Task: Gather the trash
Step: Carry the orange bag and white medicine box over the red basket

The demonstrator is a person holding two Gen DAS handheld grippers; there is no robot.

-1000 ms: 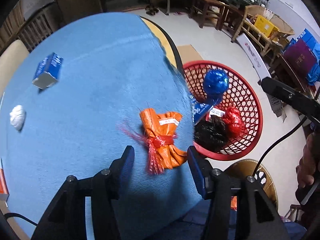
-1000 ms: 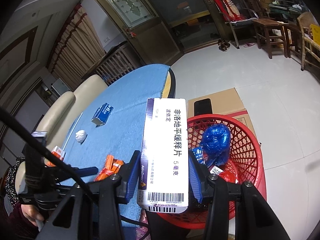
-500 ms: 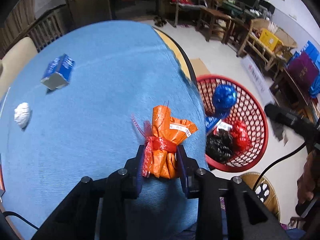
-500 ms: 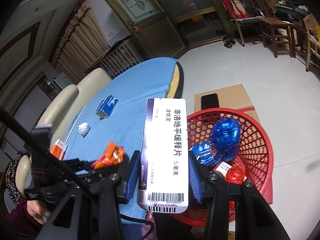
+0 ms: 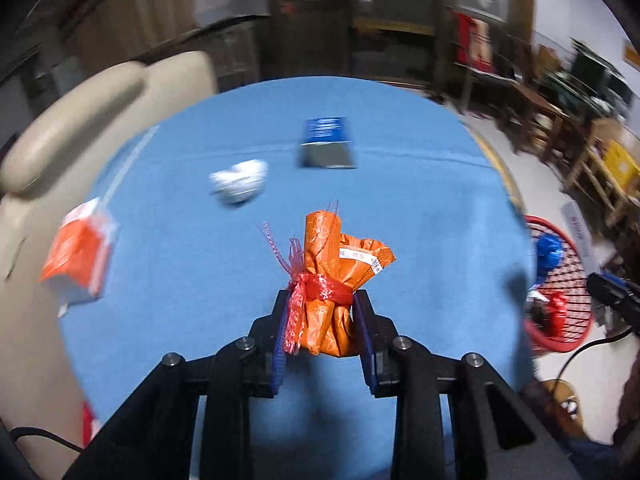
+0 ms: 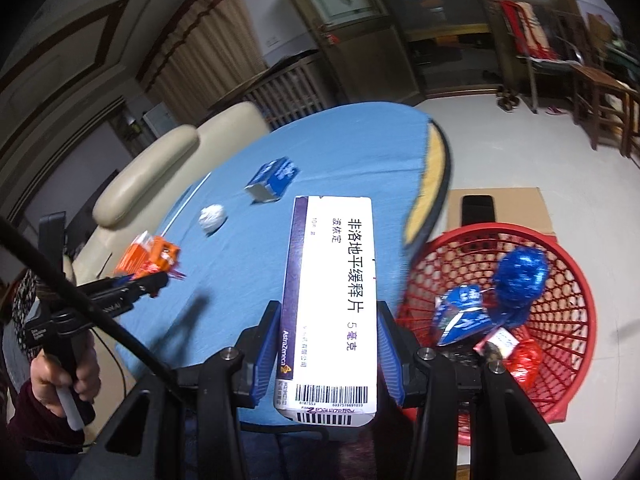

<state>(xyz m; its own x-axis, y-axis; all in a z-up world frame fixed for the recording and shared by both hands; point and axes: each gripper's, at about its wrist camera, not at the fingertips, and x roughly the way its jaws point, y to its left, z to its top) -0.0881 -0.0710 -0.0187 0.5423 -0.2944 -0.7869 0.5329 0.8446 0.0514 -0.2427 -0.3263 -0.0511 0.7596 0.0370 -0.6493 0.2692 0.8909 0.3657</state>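
An orange wrapper bundle [image 5: 328, 248] tied with red net ribbon stands upright between my left gripper's [image 5: 320, 300] blue pads, which are shut on its lower part. It hangs above the blue tablecloth [image 5: 420, 220]. In the right wrist view the same bundle [image 6: 162, 254] shows at the left gripper's tip, over the table's left side. My right gripper [image 6: 328, 312] is shut on a tall white medicine box [image 6: 332, 300] with a barcode, held near the table's edge. The red mesh basket [image 6: 576, 280] sits on the floor to its right.
On the cloth lie a blue carton [image 5: 326, 144], a crumpled white paper ball [image 5: 240, 186] and an orange-and-white box [image 5: 80, 256]. The basket holds a blue foil ball [image 6: 520, 276], a blue packet [image 6: 460, 316] and a red bag [image 6: 524, 360]. A cream sofa [image 5: 100, 92] borders the table's far side.
My left gripper closed on the orange bundle, lifted it off the cloth and swung away from the basket toward the table's middle. My right gripper shifted slightly, with the white box in the same grip.
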